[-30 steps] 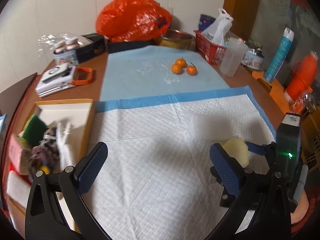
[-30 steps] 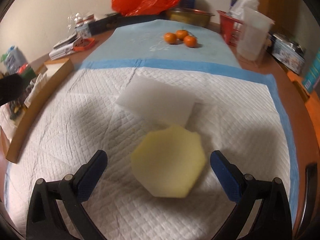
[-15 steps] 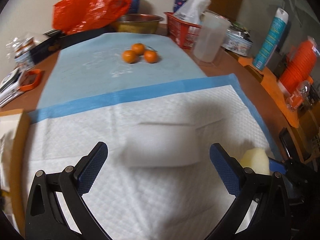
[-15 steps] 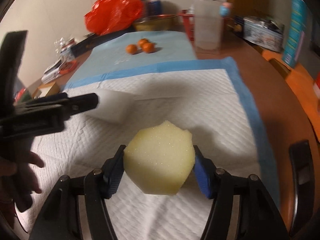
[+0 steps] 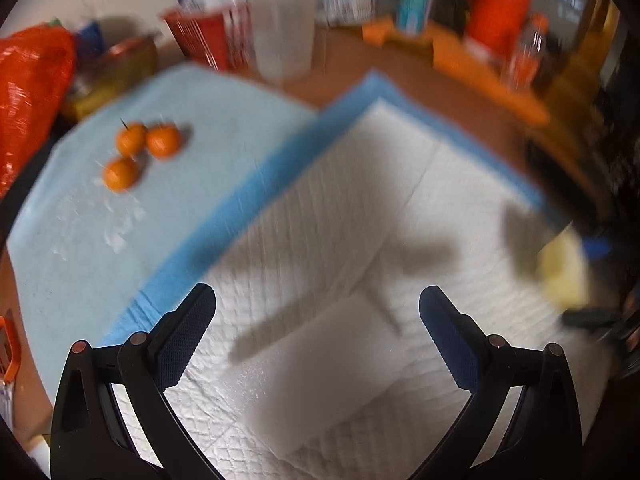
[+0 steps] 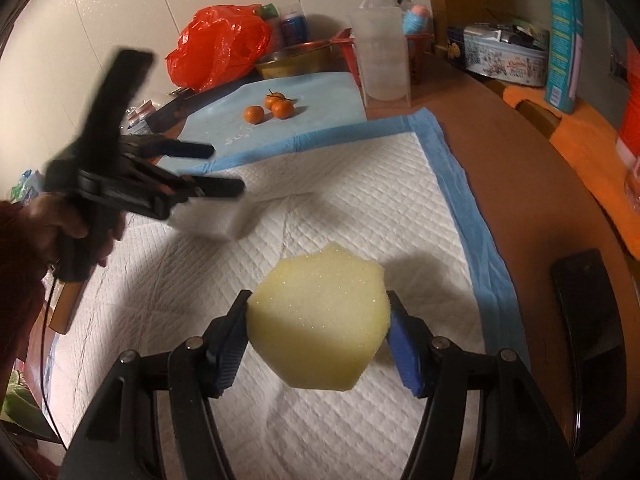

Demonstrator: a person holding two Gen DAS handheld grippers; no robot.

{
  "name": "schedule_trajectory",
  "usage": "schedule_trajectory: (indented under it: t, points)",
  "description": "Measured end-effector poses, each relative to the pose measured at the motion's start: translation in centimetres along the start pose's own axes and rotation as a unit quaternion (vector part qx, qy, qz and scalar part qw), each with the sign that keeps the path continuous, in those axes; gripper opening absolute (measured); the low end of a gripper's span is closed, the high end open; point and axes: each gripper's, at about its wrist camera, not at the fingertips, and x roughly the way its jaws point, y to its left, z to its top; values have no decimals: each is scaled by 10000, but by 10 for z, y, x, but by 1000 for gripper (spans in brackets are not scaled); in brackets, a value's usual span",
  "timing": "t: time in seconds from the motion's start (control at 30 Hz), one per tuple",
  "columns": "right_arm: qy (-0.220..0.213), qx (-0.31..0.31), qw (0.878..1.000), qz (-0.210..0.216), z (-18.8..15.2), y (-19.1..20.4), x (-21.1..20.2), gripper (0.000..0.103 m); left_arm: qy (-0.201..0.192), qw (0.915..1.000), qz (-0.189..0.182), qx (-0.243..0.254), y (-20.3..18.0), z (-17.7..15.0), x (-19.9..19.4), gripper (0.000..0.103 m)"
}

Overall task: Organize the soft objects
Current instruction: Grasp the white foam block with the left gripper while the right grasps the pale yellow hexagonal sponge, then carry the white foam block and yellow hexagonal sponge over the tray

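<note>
Sponges were mid-sort: the right gripper (image 6: 318, 346) pinched the yellow sponge (image 6: 320, 320) between its pads, lifted clear of the quilted pad (image 6: 360, 200). The left gripper (image 5: 316, 332) hung spread wide, holding nothing, just over the white foam block (image 5: 320, 376) lying on that pad. Judging by this, neither piece was put away.

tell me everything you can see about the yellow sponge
The yellow sponge is a pale yellow, porous foam block with a many-sided outline and a notched top edge. The right gripper is shut on it, one blue pad pressing each side, holding it upright and lifted above the white quilted pad; its shadow falls on the pad behind. Nothing else touches it. In the left wrist view it shows only as a blurred yellow shape at the right edge.
</note>
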Motion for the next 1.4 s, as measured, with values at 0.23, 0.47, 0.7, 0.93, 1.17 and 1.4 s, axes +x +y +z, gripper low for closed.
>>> schedule_trajectory:
  t: [0.23, 0.47, 0.7, 0.93, 1.17, 1.4]
  points:
    - [-138, 138, 9998, -30, -3, -8, -15, 64, 371, 9965, -15, 744, -31, -35, -6, 103]
    - [-78, 147, 9996, 230, 0, 4, -11, 64, 350, 9991, 145, 169, -22, -32, -6, 81]
    - [-544, 25, 9984, 171, 6, 17, -33, 64, -321, 9976, 460, -396, -27, -52, -43, 54]
    - [-1524, -56, 9880, 238, 26, 44, -85, 64, -1881, 9667, 1157, -1296, -59, -75, -149, 54]
    - [-2459, -270, 9658, 772, 46, 95, -135, 64, -2894, 9198, 1899, -1845, -64, -124, -257, 54]
    - [-2845, -517, 9502, 1160, 60, 138, -157, 64, -3402, 8732, 2579, -2349, -50, -186, -334, 54]
